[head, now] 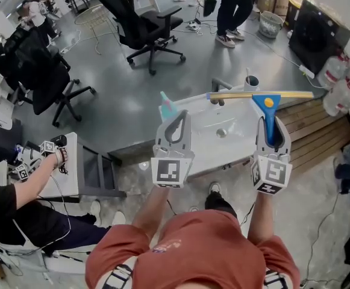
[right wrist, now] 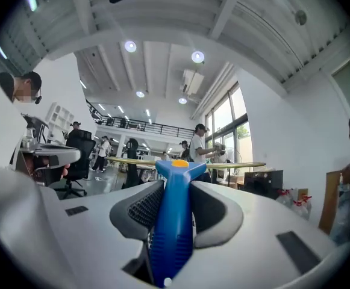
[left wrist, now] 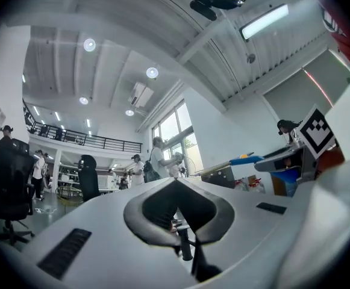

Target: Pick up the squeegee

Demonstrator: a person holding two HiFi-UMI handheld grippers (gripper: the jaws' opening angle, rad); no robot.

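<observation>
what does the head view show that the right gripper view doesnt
Only the head view: the white sink under the raised grippers, a cup near its far edge, and the person's red shirt.
Only the right gripper view: ceiling lights, tall windows, and a close look at the pads pressing the handle's sides.
Both: the right gripper shut on the squeegee, with the blue handle in the jaws and the long blade crosswise beyond them.
</observation>
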